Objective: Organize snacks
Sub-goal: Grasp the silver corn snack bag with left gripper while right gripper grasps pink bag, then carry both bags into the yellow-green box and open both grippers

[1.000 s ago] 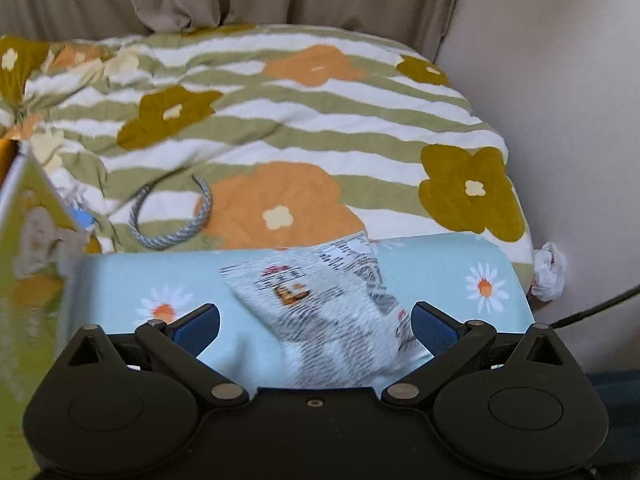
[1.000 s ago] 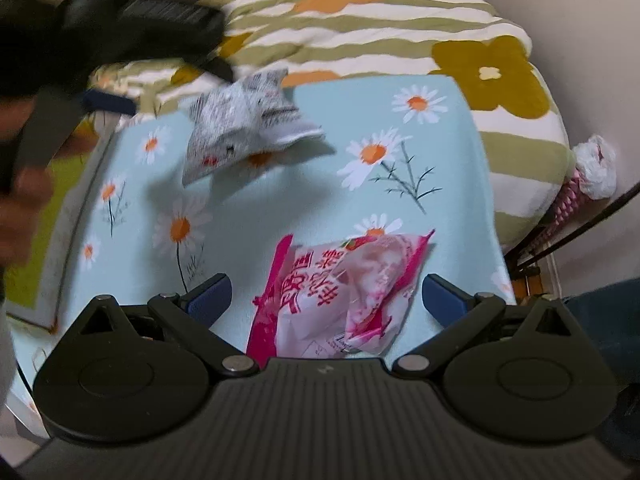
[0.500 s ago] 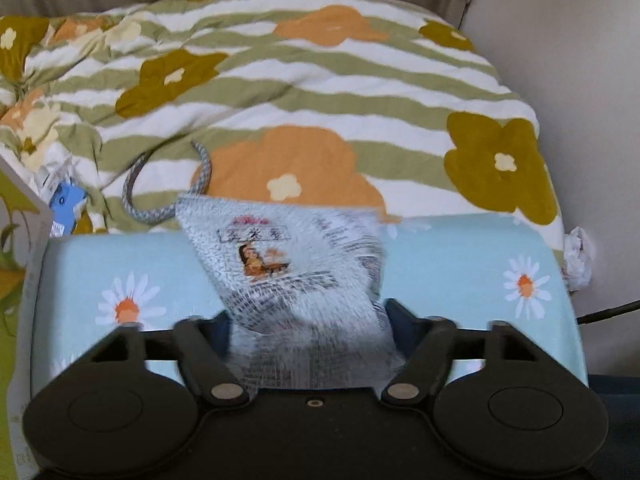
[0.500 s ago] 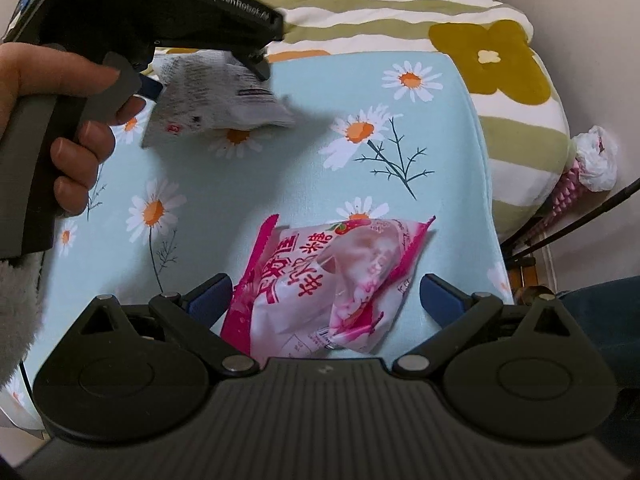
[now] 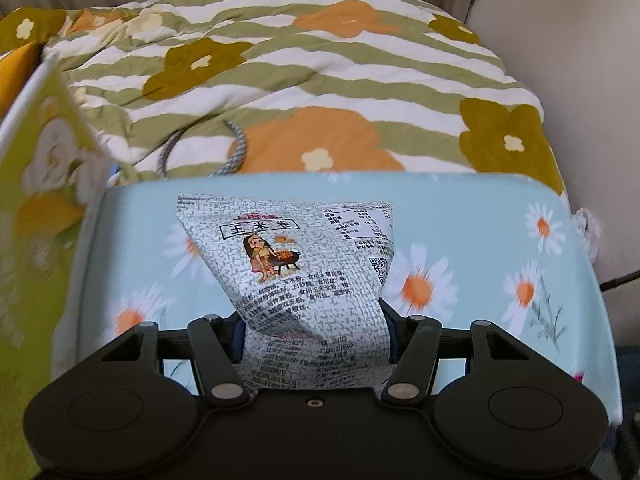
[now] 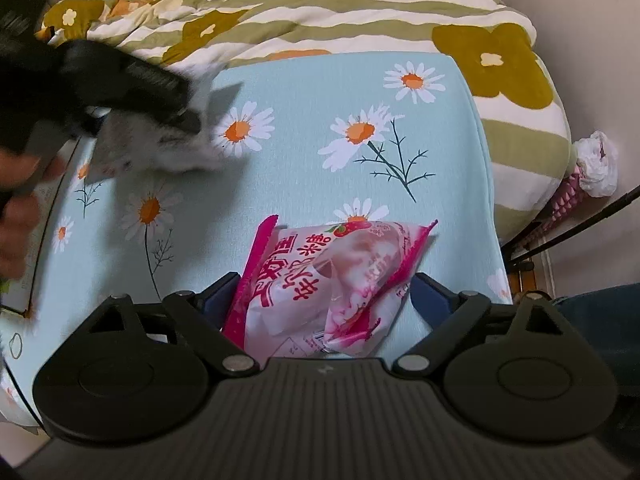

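My left gripper (image 5: 314, 330) is shut on a grey-white snack bag (image 5: 296, 264) with a cartoon figure and holds it above the light-blue daisy tablecloth (image 5: 500, 240). In the right wrist view the left gripper (image 6: 120, 80) and its bag (image 6: 160, 140) appear blurred at the far left. My right gripper (image 6: 324, 292) is open, its fingers on either side of a pink strawberry snack bag (image 6: 332, 276) that lies on the cloth (image 6: 320, 160).
A yellow-green box (image 5: 36, 208) stands at the table's left edge. Behind the table lies a striped flowered quilt (image 5: 320, 92) with a grey cord (image 5: 236, 152). A wall (image 5: 580, 80) is at the right, with a white-and-pink object (image 6: 592, 172) beside the table.
My left gripper closed on the grey-white bag and lifted it, moving left. My right gripper has narrowed around the pink bag.
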`<state>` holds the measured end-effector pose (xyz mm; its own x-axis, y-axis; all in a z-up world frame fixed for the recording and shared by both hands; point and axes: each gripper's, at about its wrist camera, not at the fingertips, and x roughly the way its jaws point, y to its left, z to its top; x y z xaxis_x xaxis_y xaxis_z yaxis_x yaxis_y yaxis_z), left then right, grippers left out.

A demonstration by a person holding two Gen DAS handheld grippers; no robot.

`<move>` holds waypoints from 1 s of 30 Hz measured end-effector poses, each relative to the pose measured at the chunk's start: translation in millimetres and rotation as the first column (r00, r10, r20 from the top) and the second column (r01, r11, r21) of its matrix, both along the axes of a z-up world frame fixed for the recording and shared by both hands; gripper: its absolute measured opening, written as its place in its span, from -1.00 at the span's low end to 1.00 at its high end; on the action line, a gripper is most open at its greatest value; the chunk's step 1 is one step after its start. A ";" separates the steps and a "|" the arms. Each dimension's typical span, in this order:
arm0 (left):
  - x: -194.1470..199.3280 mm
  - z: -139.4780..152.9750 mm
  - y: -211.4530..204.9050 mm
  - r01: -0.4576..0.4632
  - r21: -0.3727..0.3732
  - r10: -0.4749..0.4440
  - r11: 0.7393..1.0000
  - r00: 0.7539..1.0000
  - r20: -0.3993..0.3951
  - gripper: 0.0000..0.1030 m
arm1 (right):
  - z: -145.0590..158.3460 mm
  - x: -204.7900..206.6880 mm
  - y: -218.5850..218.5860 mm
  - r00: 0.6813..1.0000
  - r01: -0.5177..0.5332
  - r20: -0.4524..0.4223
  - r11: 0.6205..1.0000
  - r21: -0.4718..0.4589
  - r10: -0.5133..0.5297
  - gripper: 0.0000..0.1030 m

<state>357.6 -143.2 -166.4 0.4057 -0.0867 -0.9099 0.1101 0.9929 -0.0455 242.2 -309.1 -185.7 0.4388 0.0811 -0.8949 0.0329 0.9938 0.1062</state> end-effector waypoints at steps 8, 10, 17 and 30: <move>-43.1 6.3 15.2 0.019 0.032 -0.020 0.999 1.000 0.007 0.24 | 2.5 -1.6 3.6 0.999 -0.015 0.028 1.000 -0.023 0.016 0.84; -54.1 7.1 16.4 0.026 0.032 -0.026 0.999 1.000 0.005 0.24 | 3.1 -2.2 5.2 0.999 -0.023 0.034 0.999 -0.029 0.024 0.76; -83.8 16.8 17.8 0.041 0.017 -0.041 0.999 0.999 0.021 0.24 | 5.2 -5.4 7.4 0.998 -0.033 0.052 0.998 -0.044 0.035 0.48; -131.0 100.4 32.8 -0.042 -0.028 0.047 0.999 0.976 0.211 0.24 | 51.9 -13.2 17.9 0.984 -0.102 0.150 0.994 0.034 0.096 0.19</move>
